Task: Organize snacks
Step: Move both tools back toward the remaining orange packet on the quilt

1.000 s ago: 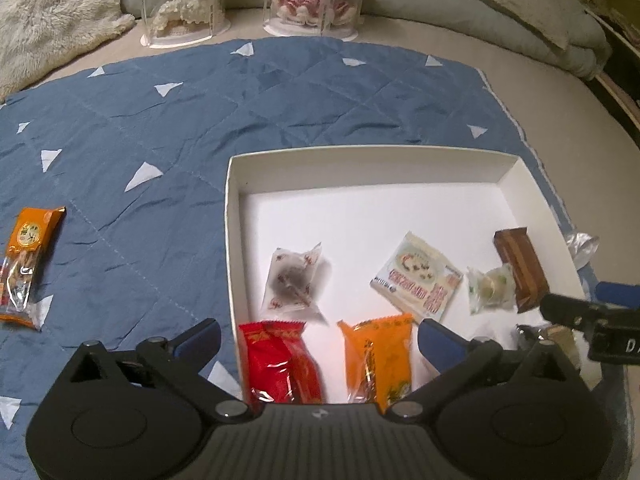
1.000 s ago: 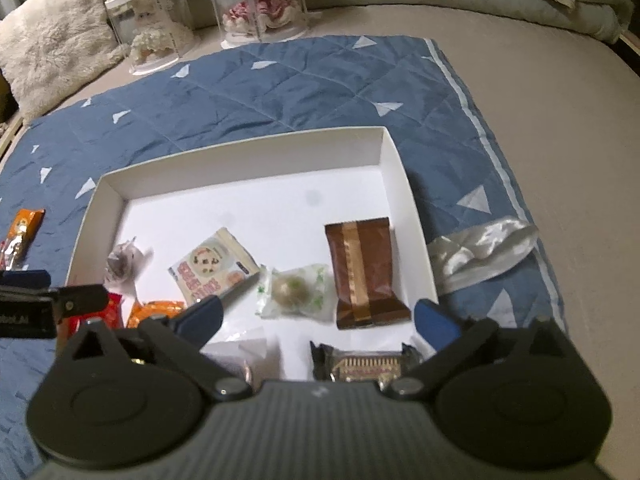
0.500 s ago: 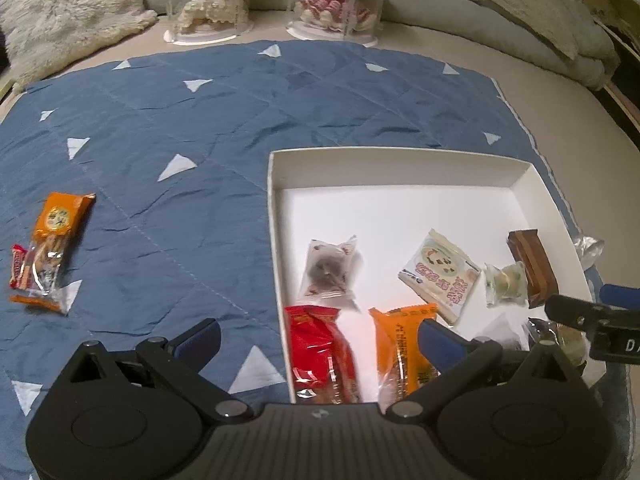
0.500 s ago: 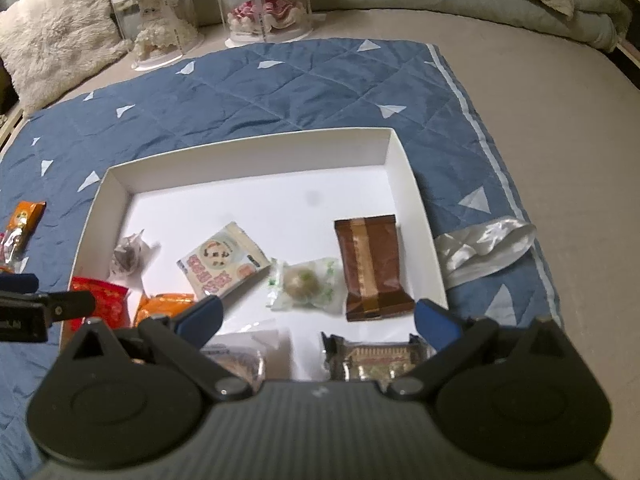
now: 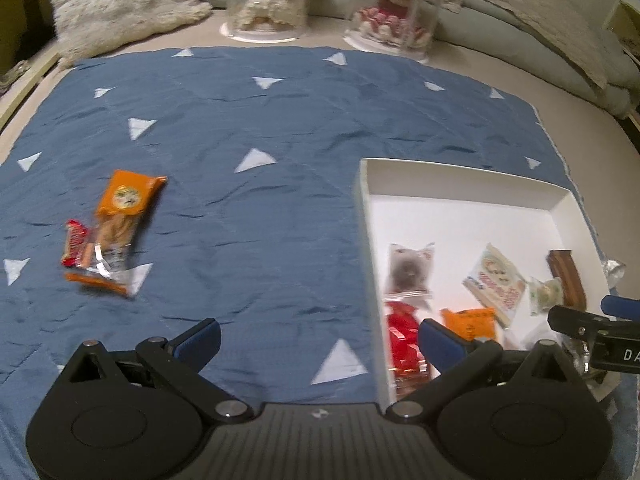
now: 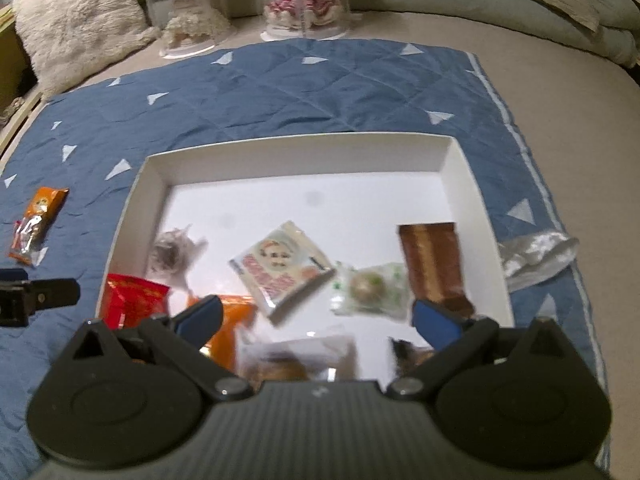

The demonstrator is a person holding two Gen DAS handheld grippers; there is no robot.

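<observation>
A white box (image 5: 460, 176) (image 6: 296, 154) on a blue quilt holds several wrapped snacks: a red pack (image 6: 134, 298), an orange pack (image 5: 472, 320), a white cookie pack (image 6: 282, 268), a green-white sweet (image 6: 366, 288) and a brown bar (image 6: 434, 262). An orange snack pack (image 5: 118, 220) (image 6: 38, 220) lies on the quilt left of the box, a small red one (image 5: 74, 248) beside it. My left gripper (image 5: 316, 338) is open and empty over the quilt, left of the box's edge. My right gripper (image 6: 316, 316) is open and empty over the box's near side.
A silver wrapper (image 6: 536, 254) lies on the quilt right of the box. Two clear domes with dolls (image 5: 268, 0) (image 5: 396, 12) and a furry cushion (image 5: 120, 4) stand at the back. The quilt (image 5: 260, 120) lies on a beige bed.
My left gripper has swung left, off the box and toward the orange pack on the quilt. My right gripper has shifted slightly forward over the box. Both stay open.
</observation>
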